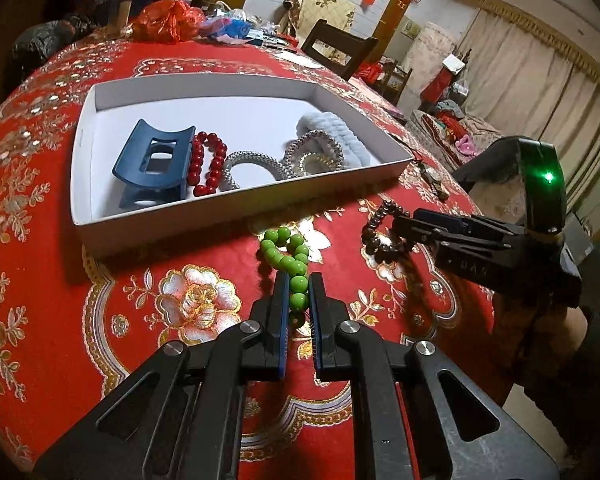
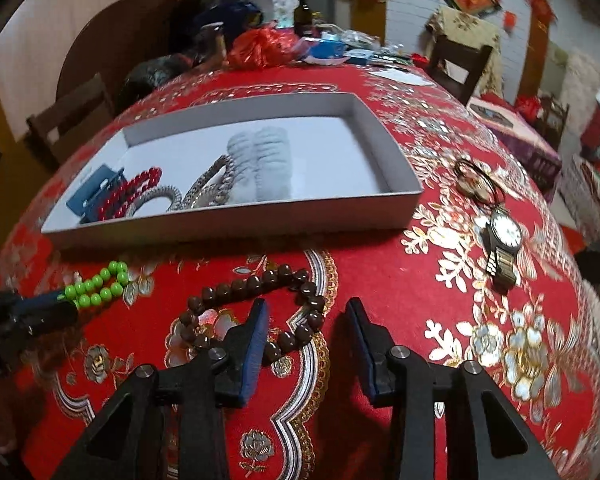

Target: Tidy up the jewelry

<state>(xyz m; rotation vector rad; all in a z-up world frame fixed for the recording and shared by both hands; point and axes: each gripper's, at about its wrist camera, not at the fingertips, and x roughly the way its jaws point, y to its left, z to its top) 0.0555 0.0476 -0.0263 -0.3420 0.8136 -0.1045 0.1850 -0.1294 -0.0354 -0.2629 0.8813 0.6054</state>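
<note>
On the red floral tablecloth (image 1: 204, 236), at about twelve o'clock from both grippers, sits a shallow white box (image 1: 100, 236) that already holds a blue hair claw (image 1: 152, 164), a red bead bracelet (image 1: 208, 164), two silver stretch bands (image 1: 256, 168) and a pale fluffy scrunchie (image 1: 328, 128). Just in front of the box's near wall lies the green bead bracelet (image 1: 288, 256), looped on the cloth. The left gripper (image 1: 299, 280) has its jaws drawn narrow around the near end of that strand, with green beads pinched between the blue pads. At three o'clock of the green beads, close by, lies the dark brown bead bracelet (image 2: 256, 300). The right gripper (image 2: 308, 308) is low over it with jaws spread wide; one bend of the brown loop lies between the fingers and its left finger (image 2: 256, 332) overlaps the strand, though actual contact cannot be told. Toward two o'clock from the right gripper, well apart from the beads, a wristwatch (image 2: 504, 240) with a metal band rests on the cloth, and beyond it a thin dark hair tie (image 2: 476, 180) lies beside the box's right corner.
</note>
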